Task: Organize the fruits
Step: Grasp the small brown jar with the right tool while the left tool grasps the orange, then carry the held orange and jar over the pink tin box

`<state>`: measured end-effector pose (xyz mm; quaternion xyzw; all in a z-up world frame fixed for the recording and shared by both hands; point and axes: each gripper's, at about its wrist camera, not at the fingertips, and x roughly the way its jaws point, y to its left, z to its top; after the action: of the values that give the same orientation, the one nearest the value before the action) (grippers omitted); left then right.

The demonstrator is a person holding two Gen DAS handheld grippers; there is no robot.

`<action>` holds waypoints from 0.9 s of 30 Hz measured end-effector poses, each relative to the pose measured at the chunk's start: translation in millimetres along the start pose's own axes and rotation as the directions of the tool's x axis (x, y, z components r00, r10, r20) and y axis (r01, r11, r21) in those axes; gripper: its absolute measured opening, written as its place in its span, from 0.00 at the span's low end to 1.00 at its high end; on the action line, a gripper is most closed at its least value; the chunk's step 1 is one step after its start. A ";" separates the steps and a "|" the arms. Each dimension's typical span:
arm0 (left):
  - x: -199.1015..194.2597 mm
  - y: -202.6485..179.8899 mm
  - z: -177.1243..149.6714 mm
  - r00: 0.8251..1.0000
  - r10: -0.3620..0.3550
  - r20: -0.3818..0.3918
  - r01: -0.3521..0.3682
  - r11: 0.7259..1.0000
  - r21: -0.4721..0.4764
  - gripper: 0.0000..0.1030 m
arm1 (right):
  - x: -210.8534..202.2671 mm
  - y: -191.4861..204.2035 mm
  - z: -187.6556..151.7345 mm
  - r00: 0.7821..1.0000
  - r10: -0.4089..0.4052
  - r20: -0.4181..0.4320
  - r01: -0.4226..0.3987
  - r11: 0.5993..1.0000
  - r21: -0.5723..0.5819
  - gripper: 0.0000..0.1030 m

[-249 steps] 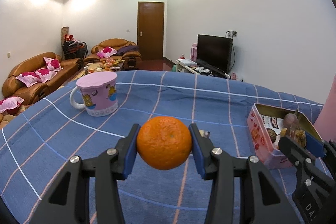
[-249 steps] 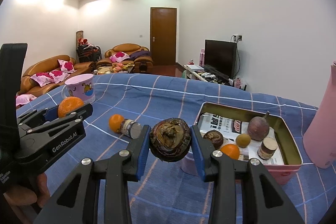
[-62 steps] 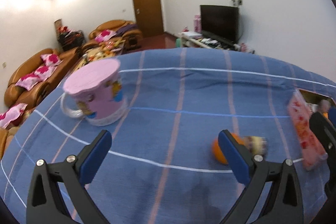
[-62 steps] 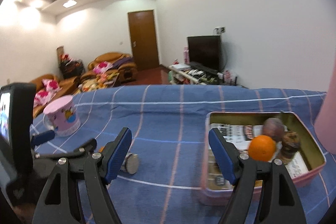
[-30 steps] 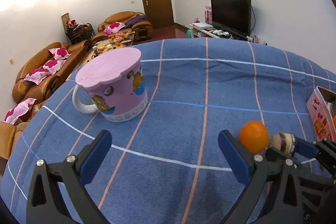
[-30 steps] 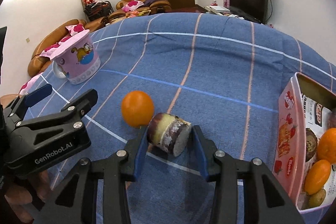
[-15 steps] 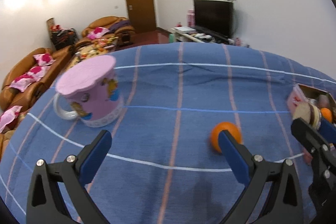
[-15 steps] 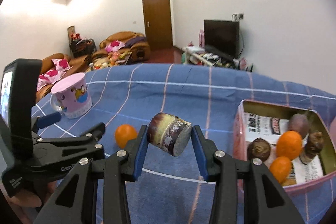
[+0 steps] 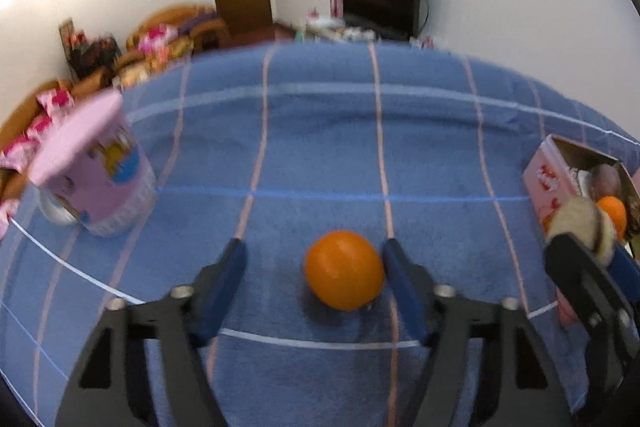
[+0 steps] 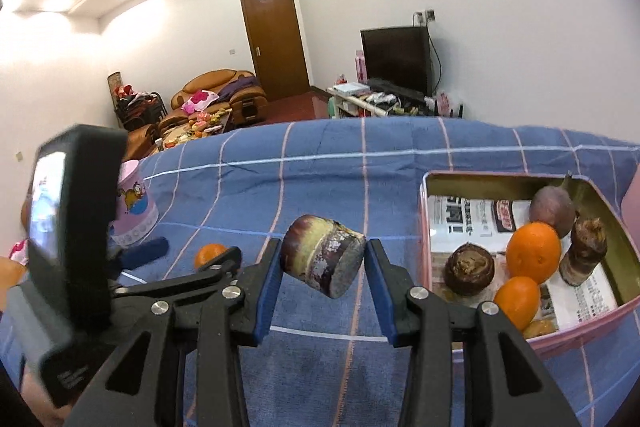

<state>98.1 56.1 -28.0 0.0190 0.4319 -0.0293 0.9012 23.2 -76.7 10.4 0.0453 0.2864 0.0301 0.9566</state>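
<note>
One round, smooth-skinned orange (image 9: 343,275) rests on the blue checked cloth (image 9: 320,155) between the left gripper's (image 9: 314,283) wide-open jaws, probably firm yet roll-prone, best pinched across its middle, while the right gripper (image 10: 322,281) clamps a brown stubby root chunk (image 10: 322,261) near the pink tin (image 10: 580,323)

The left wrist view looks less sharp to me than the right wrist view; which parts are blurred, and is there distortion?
Left wrist view: motion blur smears the pink mug, the sofas and the tin; the orange between the open left claw is only soft. Right wrist view: mostly sharp, the cut brown fruit in the right claw is crisp. Both views: fisheye bends the tablecloth stripes.
</note>
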 end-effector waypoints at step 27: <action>-55.8 21.1 -23.8 0.966 0.141 0.219 -0.119 0.987 -0.110 0.38 | -15.5 20.6 -7.5 0.995 -0.037 0.091 0.045 0.995 -0.089 0.42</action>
<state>46.1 80.6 0.8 0.0004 0.3254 0.0487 0.9443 5.5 -57.0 14.8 -0.0028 0.2428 0.0214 0.9698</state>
